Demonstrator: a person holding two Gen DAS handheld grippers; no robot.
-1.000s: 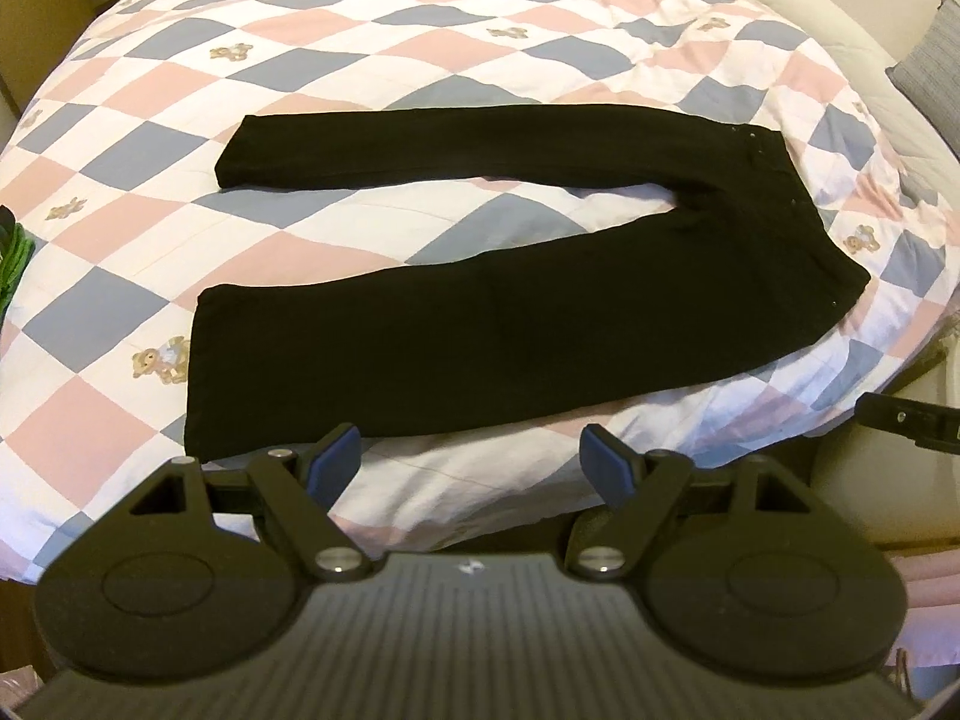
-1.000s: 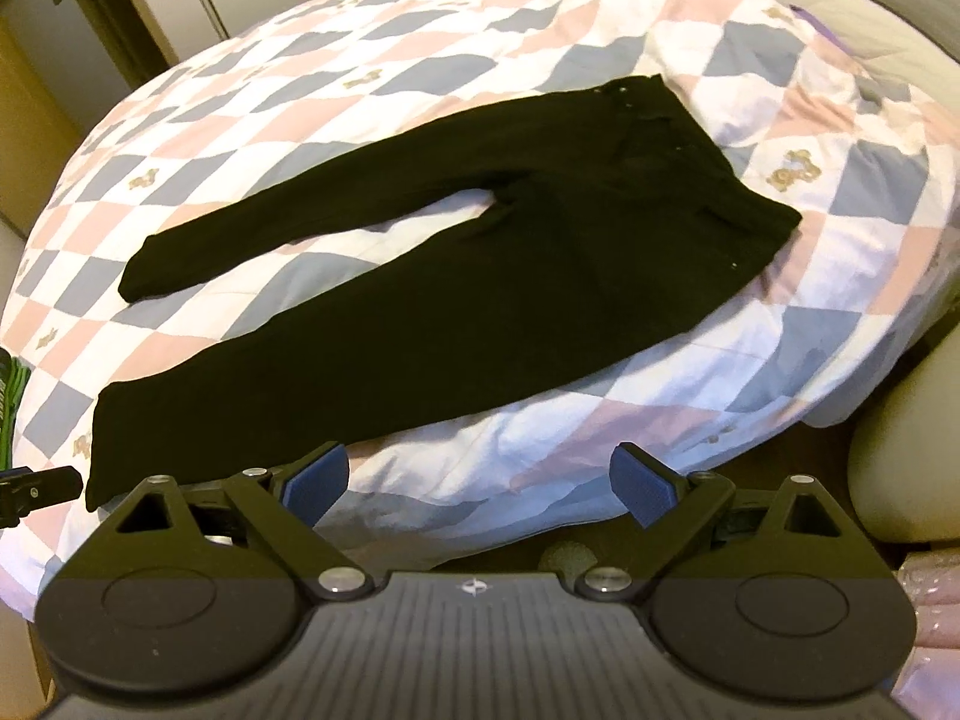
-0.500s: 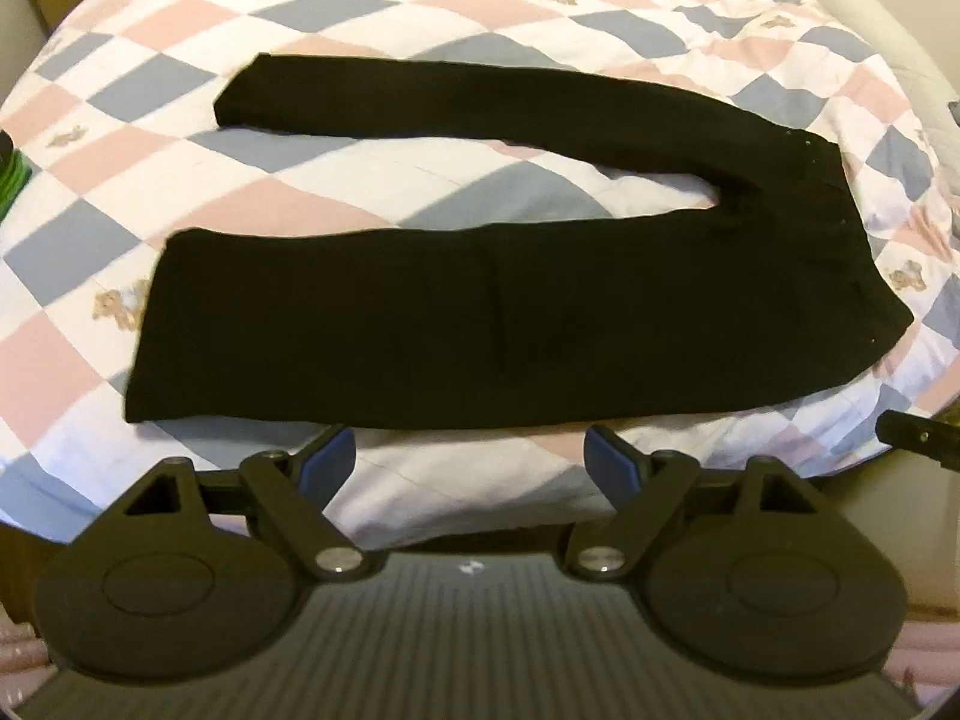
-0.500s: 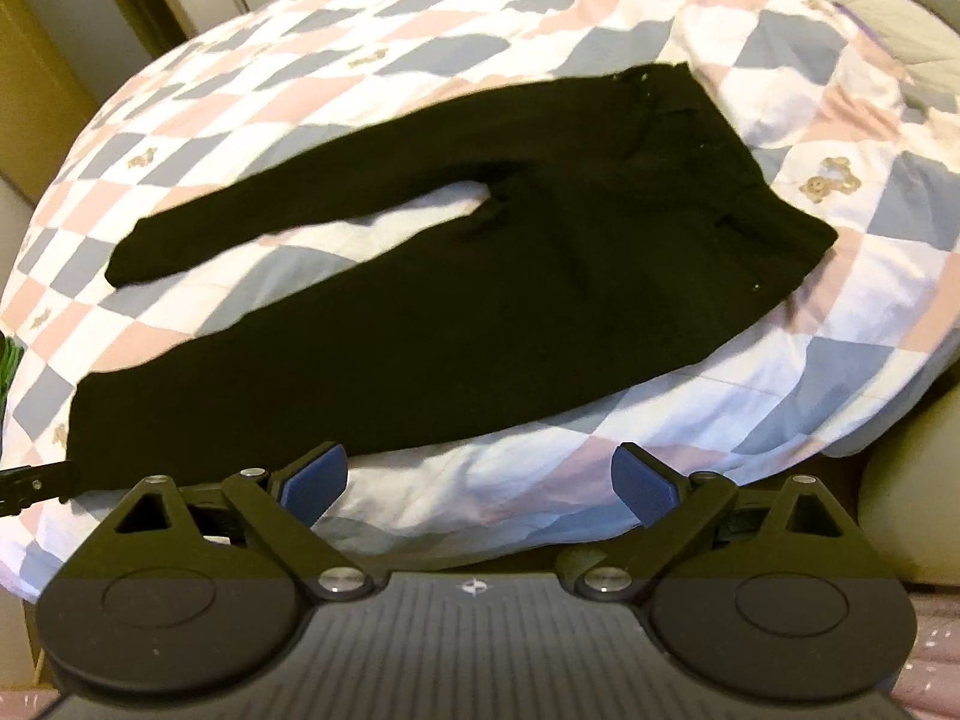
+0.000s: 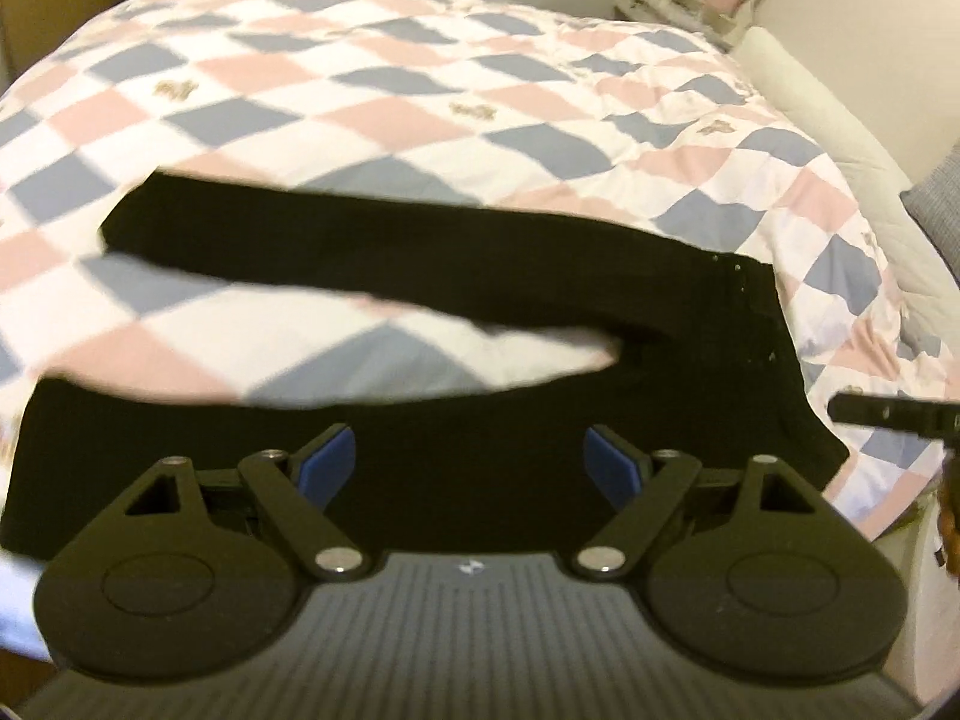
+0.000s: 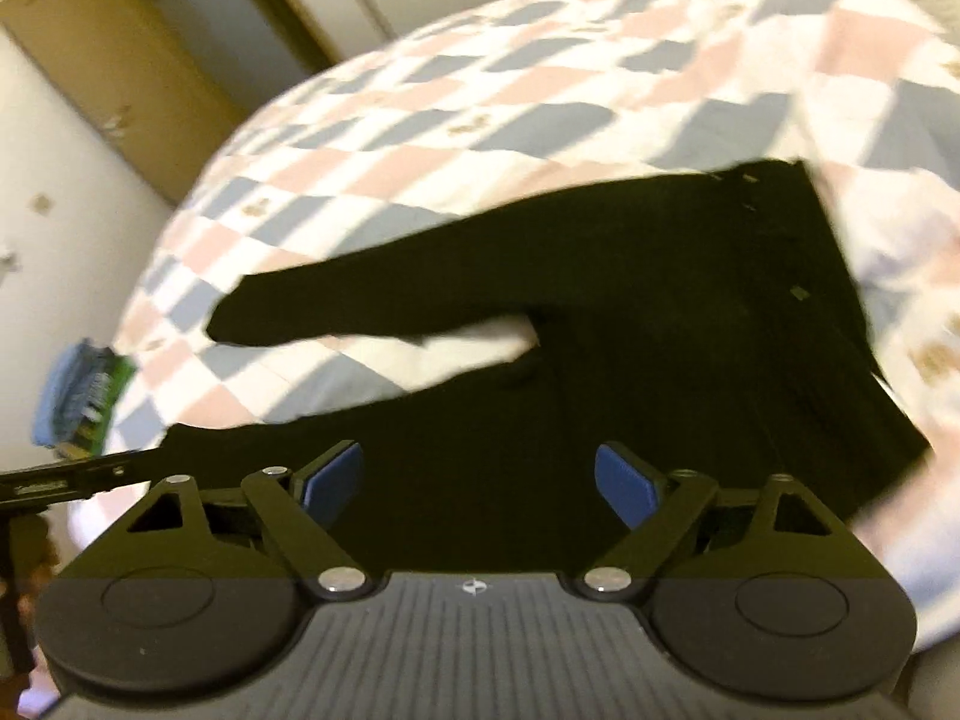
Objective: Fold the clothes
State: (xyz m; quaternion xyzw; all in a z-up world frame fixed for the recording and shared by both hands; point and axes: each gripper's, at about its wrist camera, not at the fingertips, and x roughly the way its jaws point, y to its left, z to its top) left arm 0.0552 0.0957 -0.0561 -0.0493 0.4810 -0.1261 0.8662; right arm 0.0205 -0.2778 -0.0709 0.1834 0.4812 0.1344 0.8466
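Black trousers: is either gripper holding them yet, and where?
Neither. The left gripper is open over the trousers; the right gripper is closing, its pads clamping no cloth.

Home bedroom: bed [image 5: 828, 138] with checked quilt [image 5: 420, 120] (teddy prints), wardrobe [image 6: 90, 60].

**Matt cloth, matt plastic, a few bright metal points**

The black trousers [image 5: 456, 276] are a soft, matt cloth that gives back almost no light; small shiny studs sit near the waist. The quilt [image 5: 420, 96] under them is a thin, smooth printed cloth, slightly rumpled, in pink, blue-grey and white checks. The left gripper [image 5: 471, 459] is matt black plastic with a ribbed grey housing, smooth blue pads [image 5: 327, 462] and polished metal pivot pins. The right gripper [image 6: 480, 477] looks the same in finish. The door [image 6: 120, 54] behind looks like satin, yellowish wood. The pillow [image 5: 936, 210] at the edge is a coarse grey weave
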